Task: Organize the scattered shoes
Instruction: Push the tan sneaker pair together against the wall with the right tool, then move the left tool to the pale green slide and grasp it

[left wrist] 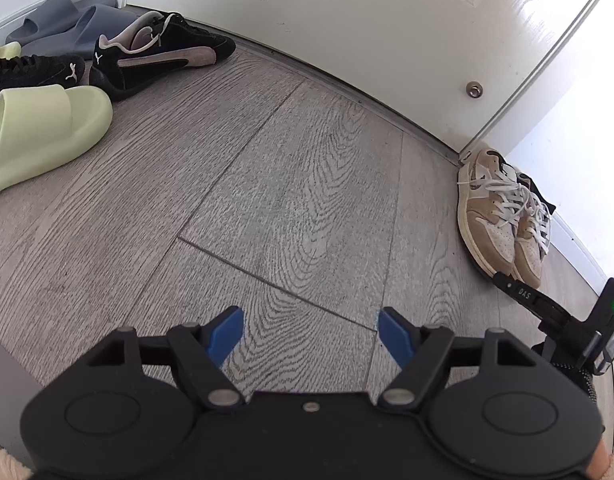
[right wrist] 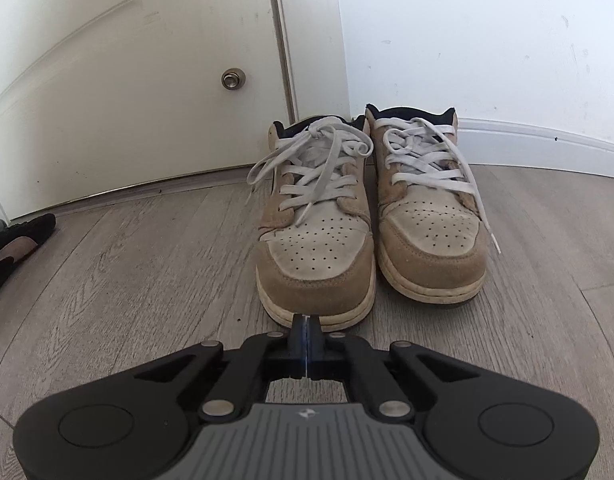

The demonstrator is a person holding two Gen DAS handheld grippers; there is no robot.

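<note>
We've got the tan sneakers point(right wrist: 371, 216) standing side by side, heels to the wall point(right wrist: 487, 40) at the corner by the door point(right wrist: 127, 60), toes facing us. Our right gripper point(right wrist: 307, 322) has its fingers pressed together on nothing, the tip right at the toe of the nearer sneaker, whether touching we cannot tell. Looks like we're squaring this pair off, so nudge low on the rubber rim, gently, so the shoe slides instead of tipping, and keep clear of those loose laces. Our left gripper point(left wrist: 311, 334) hangs spread wide over bare floor point(left wrist: 267, 180), empty. Away to its left the black sneakers point(left wrist: 159, 56), the lime slides point(left wrist: 47, 128) and the grey slides point(left wrist: 67, 20) lie jumbled, so that's probably our next stop: take one shoe at a time by the collar or strap
</note>
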